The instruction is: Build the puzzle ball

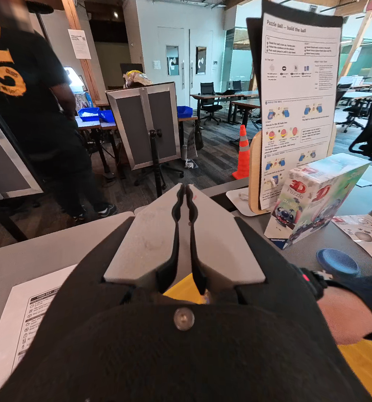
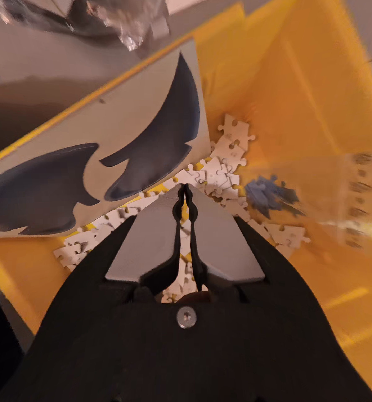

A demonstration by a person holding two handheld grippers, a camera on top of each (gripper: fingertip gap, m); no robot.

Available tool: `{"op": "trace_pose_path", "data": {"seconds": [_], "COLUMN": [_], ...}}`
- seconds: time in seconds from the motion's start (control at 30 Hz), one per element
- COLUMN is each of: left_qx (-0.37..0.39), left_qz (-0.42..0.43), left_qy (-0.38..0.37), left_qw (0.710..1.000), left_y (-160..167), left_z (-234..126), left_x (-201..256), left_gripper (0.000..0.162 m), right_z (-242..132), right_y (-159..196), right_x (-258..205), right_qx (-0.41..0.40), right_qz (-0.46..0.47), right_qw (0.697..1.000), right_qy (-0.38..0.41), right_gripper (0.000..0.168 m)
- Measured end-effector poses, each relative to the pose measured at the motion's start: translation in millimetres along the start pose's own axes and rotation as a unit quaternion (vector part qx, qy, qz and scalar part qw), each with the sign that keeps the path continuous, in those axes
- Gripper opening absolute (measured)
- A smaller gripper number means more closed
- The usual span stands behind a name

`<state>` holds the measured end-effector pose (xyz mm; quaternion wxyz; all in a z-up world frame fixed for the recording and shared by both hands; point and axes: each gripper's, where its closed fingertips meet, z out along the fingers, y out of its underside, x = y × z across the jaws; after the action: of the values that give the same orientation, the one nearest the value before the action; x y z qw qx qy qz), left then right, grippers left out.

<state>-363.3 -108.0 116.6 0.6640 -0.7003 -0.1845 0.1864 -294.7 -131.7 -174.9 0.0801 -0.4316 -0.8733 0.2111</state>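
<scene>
Your left gripper (image 1: pixel 185 188) is up in the air over the grey table (image 1: pixel 28 261), jaws pressed together with nothing between them, pointing out toward the room. Off to its right the puzzle box (image 1: pixel 315 200) stands tilted on the table, just in front of the instruction sheet (image 1: pixel 298 104) propped on its wooden stand (image 1: pixel 253 174). A blue round stand (image 1: pixel 338 262) sits near the box, closer to you, and a flat printed leaflet (image 1: pixel 363 235) lies beside it. Your other hand (image 1: pixel 346 315) shows at the right edge, over the yellow bin.

Now the right gripper (image 2: pixel 184 188): it's down inside the yellow bin (image 2: pixel 300 87), jaws closed tip to tip, and I can't tell whether anything thin is caught there. Its tips hover right over the heap of puzzle pieces (image 2: pixel 224 169), most lying white side up on the bin floor. A grey card with dark ear-shaped cutouts (image 2: pixel 106 152) leans against the bin's left wall, its lower edge touching the pile. To the right, a clear plastic bag with bluish pieces (image 2: pixel 269 200) lies blurred.
</scene>
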Motion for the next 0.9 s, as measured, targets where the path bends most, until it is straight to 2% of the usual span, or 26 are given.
{"op": "trace_pose_path", "data": {"seconds": [0.1, 0.23, 0.37, 0.53, 0.67, 0.77, 0.83, 0.9], "left_qx": [0.011, 0.019, 0.023, 0.028, 0.012, -0.035, -0.074, -0.109], "left_qz": [0.020, 0.020, 0.021, 0.022, 0.034, 0.053, 0.064, 0.076], "left_qy": [0.000, 0.010, 0.008, 0.017, 0.026, 0.057, 0.062, 0.080], "left_qw": [1.000, 1.000, 0.999, 0.999, 0.999, 0.996, 0.993, 0.988], "left_y": [-4, -8, -9, -12, -6, 13, 27, 43], "left_z": [-4, -8, -6, -8, -7, -2, 2, 5], "left_x": [3, 6, 6, 12, 21, 34, 37, 42], "left_gripper": [0.000, 0.000, 0.000, 0.000, 0.000, 0.000, 0.000, 0.000], "right_z": [20, 11, 0, -10, -23, -73, -119, -160], "right_y": [16, 47, 66, 24, 12, 8, 9, 23], "right_x": [-4, -9, -6, 7, 10, -2, -8, 2], "right_qx": [-0.043, -0.103, -0.150, -0.077, -0.046, 0.034, 0.136, 0.221], "right_qz": [-0.003, -0.030, -0.080, -0.047, -0.029, -0.043, -0.054, -0.045], "right_qw": [0.999, 0.994, 0.985, 0.995, 0.998, 0.998, 0.989, 0.971], "right_qy": [-0.018, -0.019, 0.017, 0.034, 0.031, 0.022, 0.030, 0.075], "right_gripper": [0.000, 0.000, 0.000, 0.000, 0.000, 0.000, 0.016, 0.020]}}
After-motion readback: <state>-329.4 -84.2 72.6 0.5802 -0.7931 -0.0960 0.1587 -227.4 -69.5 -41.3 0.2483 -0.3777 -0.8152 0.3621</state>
